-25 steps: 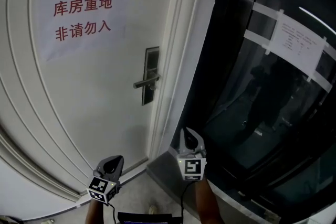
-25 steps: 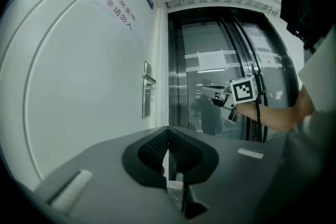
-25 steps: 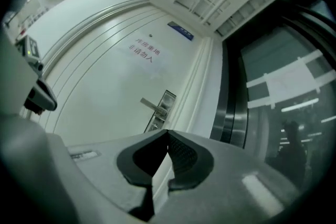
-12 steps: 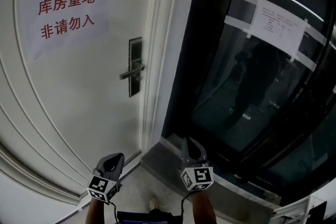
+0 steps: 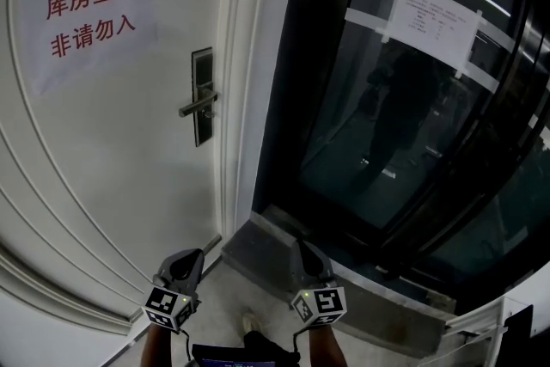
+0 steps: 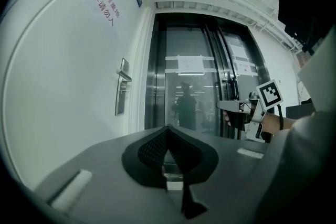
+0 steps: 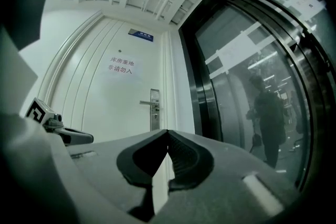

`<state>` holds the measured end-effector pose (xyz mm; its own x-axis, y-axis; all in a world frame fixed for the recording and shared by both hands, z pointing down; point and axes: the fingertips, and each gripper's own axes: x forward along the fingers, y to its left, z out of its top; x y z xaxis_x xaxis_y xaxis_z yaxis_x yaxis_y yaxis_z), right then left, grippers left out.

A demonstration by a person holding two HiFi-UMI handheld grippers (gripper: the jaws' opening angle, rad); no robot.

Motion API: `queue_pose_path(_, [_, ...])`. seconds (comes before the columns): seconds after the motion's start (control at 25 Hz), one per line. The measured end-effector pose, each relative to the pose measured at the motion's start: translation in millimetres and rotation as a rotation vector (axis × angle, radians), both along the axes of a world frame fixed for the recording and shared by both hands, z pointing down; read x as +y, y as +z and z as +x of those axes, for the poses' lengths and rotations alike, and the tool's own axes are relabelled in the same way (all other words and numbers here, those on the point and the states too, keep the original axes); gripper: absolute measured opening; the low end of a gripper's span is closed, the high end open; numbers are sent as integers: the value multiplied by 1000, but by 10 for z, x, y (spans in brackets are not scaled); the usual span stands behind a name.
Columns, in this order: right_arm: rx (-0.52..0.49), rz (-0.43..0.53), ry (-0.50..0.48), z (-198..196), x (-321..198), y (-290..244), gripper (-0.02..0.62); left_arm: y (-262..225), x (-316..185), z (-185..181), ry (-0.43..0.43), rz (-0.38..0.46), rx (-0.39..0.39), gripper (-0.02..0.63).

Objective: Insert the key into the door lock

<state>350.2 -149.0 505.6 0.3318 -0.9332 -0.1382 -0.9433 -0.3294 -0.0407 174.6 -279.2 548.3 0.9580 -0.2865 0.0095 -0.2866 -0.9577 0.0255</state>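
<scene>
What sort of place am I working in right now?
Probably an indoor corridor of a building, outside a storeroom: a white door with a lever handle and lock plate, a paper sign in red Chinese characters naming a storeroom, and dark glass doors beside it bearing a taped notice.

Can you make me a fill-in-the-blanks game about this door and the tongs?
The sign on the white door has ___ writing.
In the head view, the handle sticks out to the ___ of its lock plate.
A sheet of paper is taped to the dark ___ panel.
The right tongs are ___, with nothing between them.
Missing words: red; left; glass; shut.
</scene>
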Motion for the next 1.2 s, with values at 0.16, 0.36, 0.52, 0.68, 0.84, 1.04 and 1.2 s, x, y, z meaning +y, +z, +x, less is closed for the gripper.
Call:
queue_pose_path(0.16, [13, -24, 12, -95, 184, 79, 2, 31, 123, 8, 34, -13, -3, 2])
queue_pose_path(0.36, [11, -32, 41, -173, 400, 148, 2, 51, 279, -5, 69, -24, 1, 2])
queue_pose_path(0.52, [-7, -39, 58, -204, 515, 224, 2, 57, 322, -31, 78, -23, -2, 2])
queue_pose_path(0.68, [-8, -49, 75, -224, 564, 251, 2, 35, 297, -56, 77, -17, -1, 2])
queue_pose_path(0.84, [-10, -60, 76, -233, 562, 285, 2, 26, 278, -59, 76, -5, 1, 2])
queue_pose_path(1.04, [-2, -61, 74, -215, 534, 273, 2, 20, 273, -56, 81, 0, -1, 2])
queue_pose_path(1.2, [1, -63, 67, -223, 483, 278, 2, 22, 229, -67, 78, -4, -2, 2])
